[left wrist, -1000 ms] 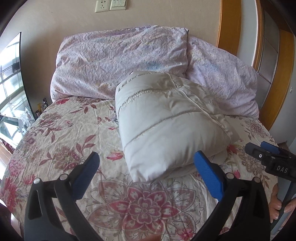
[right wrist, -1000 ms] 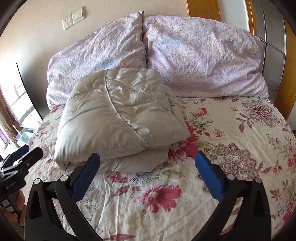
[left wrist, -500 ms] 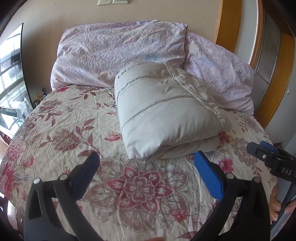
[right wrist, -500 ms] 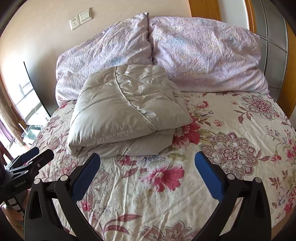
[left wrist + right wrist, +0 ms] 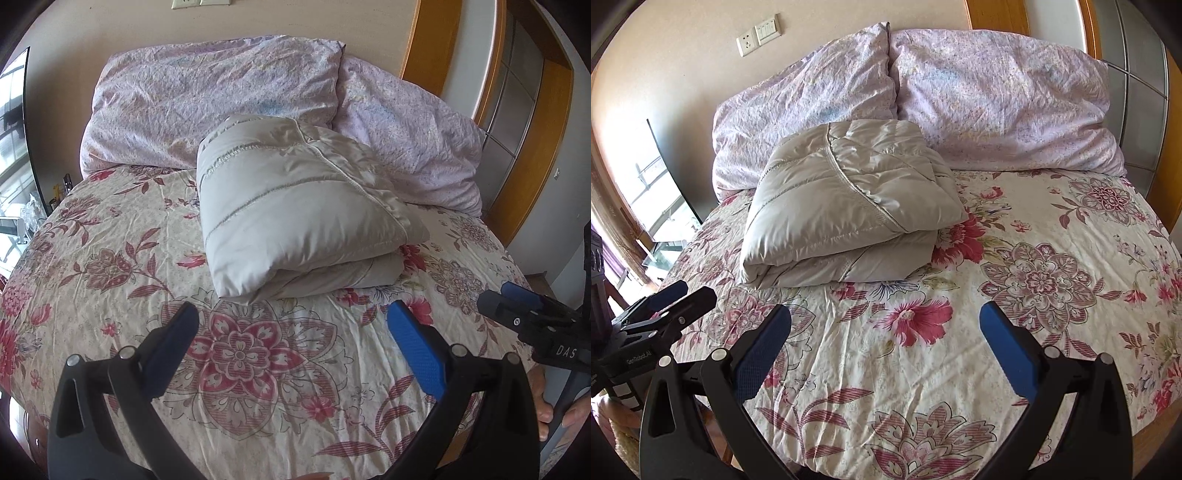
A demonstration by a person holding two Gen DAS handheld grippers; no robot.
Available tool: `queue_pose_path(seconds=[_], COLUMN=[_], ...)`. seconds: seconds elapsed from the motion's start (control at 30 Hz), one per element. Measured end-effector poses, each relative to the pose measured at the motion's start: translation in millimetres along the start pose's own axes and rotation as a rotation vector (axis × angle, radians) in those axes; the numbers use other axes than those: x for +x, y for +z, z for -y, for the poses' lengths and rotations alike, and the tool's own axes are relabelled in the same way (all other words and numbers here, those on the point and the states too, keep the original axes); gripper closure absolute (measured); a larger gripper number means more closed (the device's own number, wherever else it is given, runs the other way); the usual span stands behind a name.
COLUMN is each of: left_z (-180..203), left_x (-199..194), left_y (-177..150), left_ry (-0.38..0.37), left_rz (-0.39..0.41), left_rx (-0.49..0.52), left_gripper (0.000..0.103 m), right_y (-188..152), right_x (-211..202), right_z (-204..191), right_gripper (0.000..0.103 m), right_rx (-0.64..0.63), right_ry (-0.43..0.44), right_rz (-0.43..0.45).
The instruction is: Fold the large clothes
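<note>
Grey quilted jacket (image 5: 295, 206) is lying folded on the bed (image 5: 110, 266), well ahead of both grippers, left (image 5: 291, 328) and right (image 5: 884, 325), each gaping wide, holding nothing.

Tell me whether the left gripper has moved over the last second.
Yes. The left gripper has pulled back from the jacket: more bedspread now lies between them, and the pillows look farther off.

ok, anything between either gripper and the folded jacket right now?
Nothing visible. Only bare floral bedspread lies between the open left gripper, the open right gripper and the folded jacket. The pillows sit behind it.
</note>
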State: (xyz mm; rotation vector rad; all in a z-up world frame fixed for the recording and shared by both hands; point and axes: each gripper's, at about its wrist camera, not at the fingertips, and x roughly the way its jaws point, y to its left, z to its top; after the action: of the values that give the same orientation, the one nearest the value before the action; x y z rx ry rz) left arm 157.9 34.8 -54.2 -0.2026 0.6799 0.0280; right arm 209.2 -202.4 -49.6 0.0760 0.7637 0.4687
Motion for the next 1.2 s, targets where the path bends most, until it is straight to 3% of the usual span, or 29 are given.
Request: queue_pose_path(seconds=[1.2], left_z=[9], left_x=[-5], left_y=[-5], left_ry=[-0.02], left_rz=[-0.017], left_rx=[-0.003], left_gripper=[0.002], right_y=[-6], right_x=[-7], right_z=[1], right_gripper=[0.001], right_rx=[0.024], right_ry=[0.053], right_rz=[-0.028])
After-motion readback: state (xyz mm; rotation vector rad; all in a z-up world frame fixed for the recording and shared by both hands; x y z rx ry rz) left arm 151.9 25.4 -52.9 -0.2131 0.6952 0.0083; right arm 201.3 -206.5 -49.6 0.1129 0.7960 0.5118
